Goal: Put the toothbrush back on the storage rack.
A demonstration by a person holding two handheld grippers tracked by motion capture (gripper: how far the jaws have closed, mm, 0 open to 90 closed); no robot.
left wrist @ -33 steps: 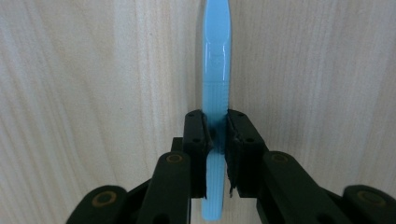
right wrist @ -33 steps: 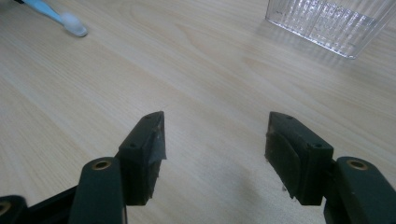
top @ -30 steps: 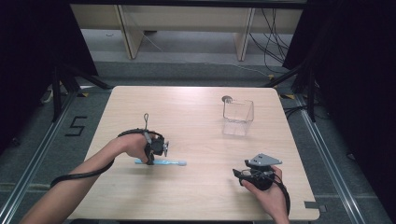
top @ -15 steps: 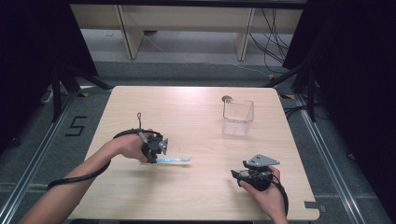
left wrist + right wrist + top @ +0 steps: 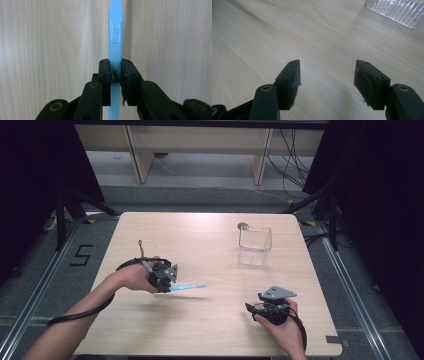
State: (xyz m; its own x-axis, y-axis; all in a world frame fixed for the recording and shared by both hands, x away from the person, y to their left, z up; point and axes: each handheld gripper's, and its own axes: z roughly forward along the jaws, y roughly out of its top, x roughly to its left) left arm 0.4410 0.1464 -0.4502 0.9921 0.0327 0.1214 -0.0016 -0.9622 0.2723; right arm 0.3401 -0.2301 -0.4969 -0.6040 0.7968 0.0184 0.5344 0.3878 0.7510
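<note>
Left gripper (image 5: 115,75) is clamped on the ribbed handle of a light-blue plastic toothbrush (image 5: 115,37), carried just above the wooden surface (image 5: 210,315). It looks light, stiff and a bit slick, so that ribbed section seems the sensible hold. Right gripper (image 5: 327,75) rests spread wide, holding nothing, near the clear container (image 5: 255,240).

Bright table (image 5: 210,320), dark surroundings, soft shadows, mildly blurry high view, sharp close-ups
</note>
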